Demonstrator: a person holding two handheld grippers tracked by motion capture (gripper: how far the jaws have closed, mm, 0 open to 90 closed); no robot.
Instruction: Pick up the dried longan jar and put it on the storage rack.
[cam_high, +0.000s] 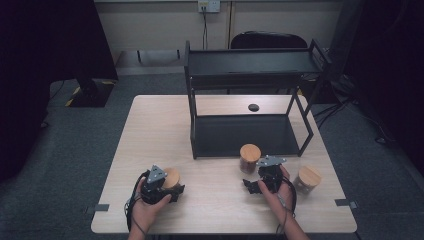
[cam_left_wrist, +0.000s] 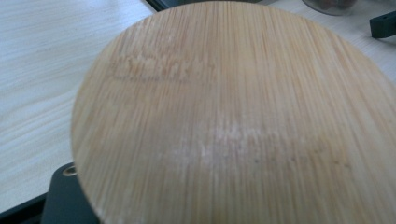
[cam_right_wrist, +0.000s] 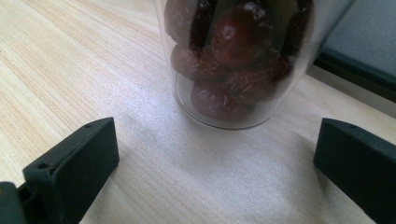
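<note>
L to R across the pale wooden table (cam_high: 150, 125). At the near-left, the left tongs (cam_high: 172, 189) are pinched on a glass jar with a round bamboo lid (cam_high: 170, 178); the left gripper view looks straight onto that lid (cam_left_wrist: 233, 116) from very close, w/ only a corner of black jaw at the bottom edge. I judge the jar is held, but can't tell if it is lifted or resting on the table.

Centre: a black metal 2-tier shelf rack (cam_high: 250, 65) stands on the far half of the table, both tiers bare. A small black round disc (cam_high: 253, 107) lies on the table behind the lower tier. Just in front of the rack's lower edge stands a 2nd bamboo-lidded glass jar of dark red-brown fruit (cam_high: 249, 158).

The right tongs (cam_high: 251, 186) sit just near of that jar, spread wide, holding nothing. In the right gripper view the fruit jar (cam_right_wrist: 233, 60) stands ahead, between the lines of the 2 jaws but beyond their tips, not touched.

Far right: a 3rd bamboo-lidded glass jar (cam_high: 306, 179), close beside the right hand, untouched.

Progress, as I read it: early. The work looks like loading jars onto the rack. 0 jars on it so far, 1 gripped, 1 lined up for a grab, 1 waiting. Left: close on the fruit jar, carry and place all 3.
</note>
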